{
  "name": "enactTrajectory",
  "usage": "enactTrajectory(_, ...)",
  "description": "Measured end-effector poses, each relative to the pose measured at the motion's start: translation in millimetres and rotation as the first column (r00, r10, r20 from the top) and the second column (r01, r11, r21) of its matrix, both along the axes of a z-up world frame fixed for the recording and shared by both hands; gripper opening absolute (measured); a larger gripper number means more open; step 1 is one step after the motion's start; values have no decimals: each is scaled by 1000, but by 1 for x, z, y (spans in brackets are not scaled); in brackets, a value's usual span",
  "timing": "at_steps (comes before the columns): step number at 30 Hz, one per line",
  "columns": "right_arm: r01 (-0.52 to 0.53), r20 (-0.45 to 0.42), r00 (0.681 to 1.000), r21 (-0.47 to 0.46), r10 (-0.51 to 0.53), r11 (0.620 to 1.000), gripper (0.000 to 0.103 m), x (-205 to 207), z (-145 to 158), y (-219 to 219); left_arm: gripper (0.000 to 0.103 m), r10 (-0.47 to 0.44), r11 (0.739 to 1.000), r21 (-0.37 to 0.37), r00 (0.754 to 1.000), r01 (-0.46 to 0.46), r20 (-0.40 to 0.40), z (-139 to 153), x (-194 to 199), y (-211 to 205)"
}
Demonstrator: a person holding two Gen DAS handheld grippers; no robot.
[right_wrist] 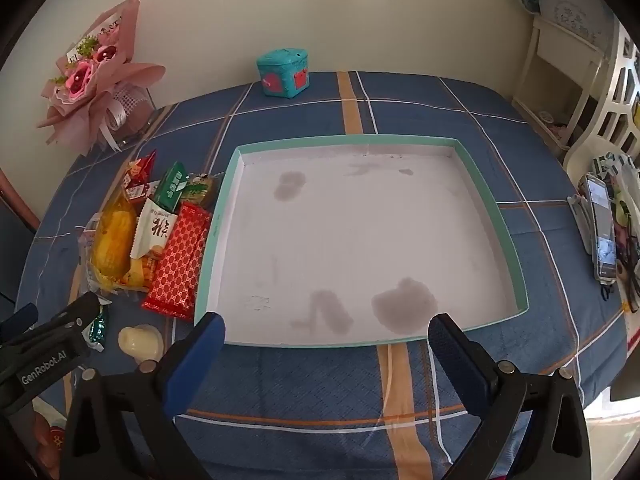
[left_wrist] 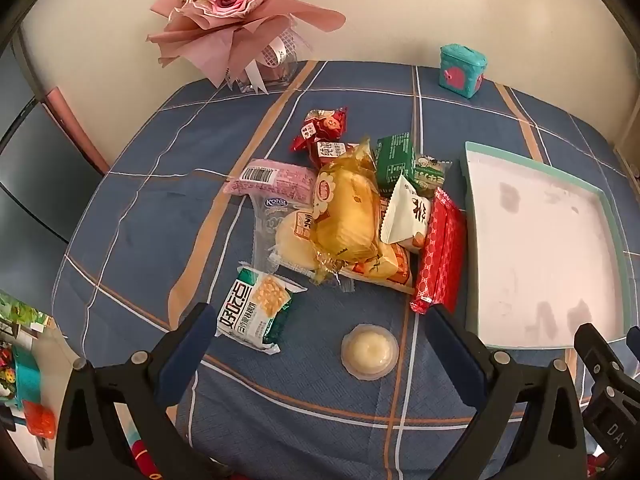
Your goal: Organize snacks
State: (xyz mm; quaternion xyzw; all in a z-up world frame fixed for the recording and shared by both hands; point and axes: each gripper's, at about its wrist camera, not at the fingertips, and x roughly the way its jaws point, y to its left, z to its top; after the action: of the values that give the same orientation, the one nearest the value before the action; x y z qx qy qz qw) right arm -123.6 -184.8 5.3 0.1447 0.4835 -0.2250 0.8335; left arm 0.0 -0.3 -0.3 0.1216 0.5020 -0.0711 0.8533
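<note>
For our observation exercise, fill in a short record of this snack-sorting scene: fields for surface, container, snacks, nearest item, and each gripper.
surface: blue plaid tablecloth
container: shallow teal-rimmed tray, nothing in it, stained white floor
snacks: heap of packets left of the tray
nearest item: jelly cup, alone in front of the heap
left gripper: open, holding nothing
right gripper: open, holding nothing
</note>
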Motion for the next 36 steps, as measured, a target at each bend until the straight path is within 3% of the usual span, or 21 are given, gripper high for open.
enactTrajectory(36, -21, -23, 1000, -3, 20, 1000, 103, 5, -4, 6, 103, -7, 1000, 11, 1000, 7, -12, -6, -2, -3)
